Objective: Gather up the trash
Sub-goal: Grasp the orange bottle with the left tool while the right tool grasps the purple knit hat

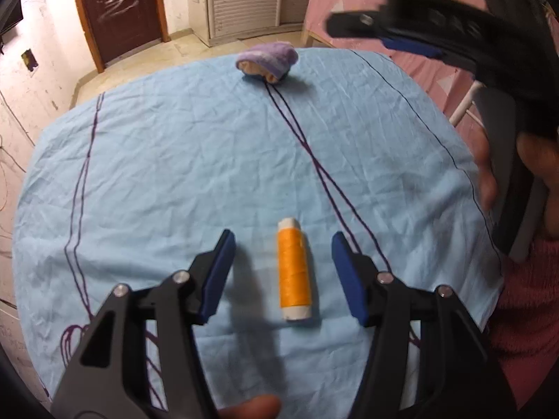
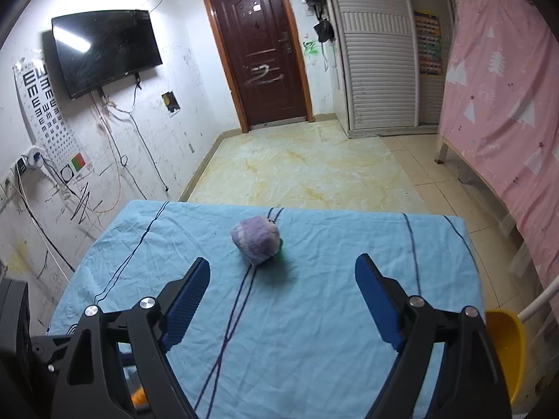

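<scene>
An orange thread spool (image 1: 293,272) lies on the light blue tablecloth (image 1: 157,181), between the two open fingers of my left gripper (image 1: 282,246), which hovers just over it without touching. A crumpled purple cloth wad (image 1: 267,61) sits at the far edge of the table; in the right wrist view the wad (image 2: 256,239) lies ahead of my right gripper (image 2: 283,272), which is open, empty and raised above the table. The right gripper also shows blurred at the upper right of the left wrist view (image 1: 401,28).
A yellow bin (image 2: 506,349) stands off the table's right side. A pink-covered bed (image 2: 506,111) runs along the right. A brown door (image 2: 263,52), a wall TV (image 2: 104,49) and tiled floor lie beyond the table's far edge.
</scene>
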The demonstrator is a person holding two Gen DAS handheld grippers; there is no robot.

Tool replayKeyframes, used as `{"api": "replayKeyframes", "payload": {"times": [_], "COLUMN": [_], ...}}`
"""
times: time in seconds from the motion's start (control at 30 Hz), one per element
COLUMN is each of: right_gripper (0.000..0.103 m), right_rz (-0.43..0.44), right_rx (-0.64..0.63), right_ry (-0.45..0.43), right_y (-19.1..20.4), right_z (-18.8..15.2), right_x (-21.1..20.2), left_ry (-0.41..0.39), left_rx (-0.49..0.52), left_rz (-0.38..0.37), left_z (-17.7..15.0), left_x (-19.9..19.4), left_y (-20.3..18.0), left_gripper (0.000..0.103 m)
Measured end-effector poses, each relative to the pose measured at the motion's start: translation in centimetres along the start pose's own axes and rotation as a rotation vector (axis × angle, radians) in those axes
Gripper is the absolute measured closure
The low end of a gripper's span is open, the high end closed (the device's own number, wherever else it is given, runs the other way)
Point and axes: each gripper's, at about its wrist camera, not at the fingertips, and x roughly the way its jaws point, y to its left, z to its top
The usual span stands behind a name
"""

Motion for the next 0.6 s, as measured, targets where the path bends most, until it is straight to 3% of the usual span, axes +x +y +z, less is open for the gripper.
{"api": "replayKeyframes", "payload": {"times": [0.17, 0.27, 0.4, 0.6], "right_gripper": [0.024, 0.024, 0.024, 0.024], "right_rz": [0.005, 0.01, 0.01, -0.004], "right_rx": [-0.008, -0.018, -0.05, -0.099], "right_ry": [0.03, 0.048, 0.069, 0.101], "right_y": [0.7, 0.9, 1.7, 2.7], "right_z": [0.9, 1.0, 0.9, 1.1], "right_x": [2.2, 3.4, 4.8, 7.4], "left_ry": [-0.015, -0.025, -0.036, -0.049], "left_rx": [0.028, 0.053, 0.069, 0.083], "left_rz": [-0.006, 0.015, 0.035, 0.026], "left_z": [-0.3, -0.5, -0.6, -0.7], "left_x": [0.2, 0.2, 0.1, 0.1], "left_y": [-0.3, -0.7, -0.9, -1.1], "left_gripper": [0.049, 0.056, 0.077, 0.088]}}
